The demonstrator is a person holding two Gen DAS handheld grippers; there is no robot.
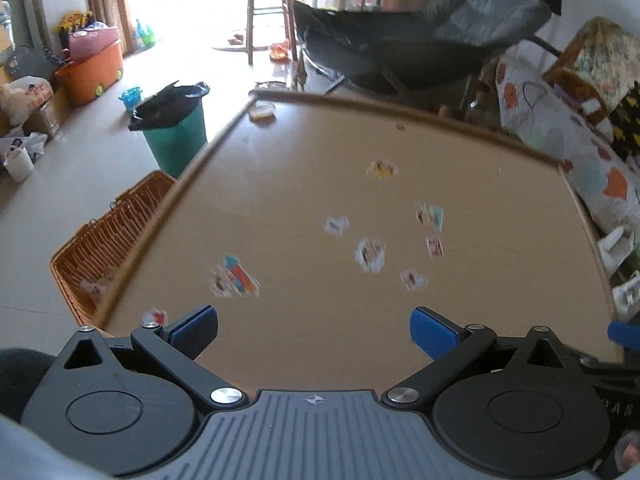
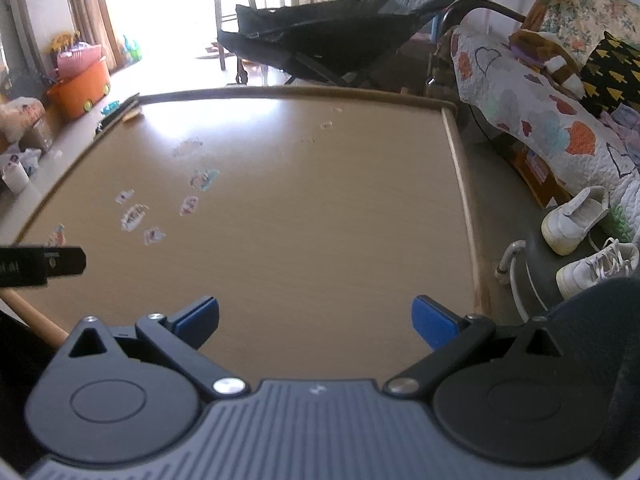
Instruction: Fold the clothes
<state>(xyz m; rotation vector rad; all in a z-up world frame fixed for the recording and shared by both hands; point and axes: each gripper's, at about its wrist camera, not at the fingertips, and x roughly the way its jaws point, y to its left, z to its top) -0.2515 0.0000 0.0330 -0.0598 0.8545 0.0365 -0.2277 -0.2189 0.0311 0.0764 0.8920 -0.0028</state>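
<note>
— Looking for the clothes to fold: are any on the tabletop (image 1: 360, 152)?

— Not that either view shows, so I cannot tell which way a garment points or how its long axis runs. The wooden surface carries only a scatter of small stickers (image 1: 370, 254) near its middle and a small pale object (image 1: 262, 111) at its far left corner.

— And the fingers?

— The left gripper (image 1: 314, 330) hangs over the near edge of the tabletop, its blue fingers (image 1: 434, 330) spread wide apart and holding nothing. The right gripper (image 2: 315, 320) is the same: spread, empty, above the near edge.

— What stands around the tabletop?

— Off its left edge, a wicker basket (image 1: 108, 236) sits close against the rim, with a green bin (image 1: 176, 136) lined with a black bag just beyond it and an orange tub (image 1: 94, 72) farther off. Past the far edge, a dark folding chair (image 2: 332, 36). Along the right edge, a sofa under a patterned quilt (image 2: 532, 120), and white shoes (image 2: 574, 218) on the floor beside it.
</note>
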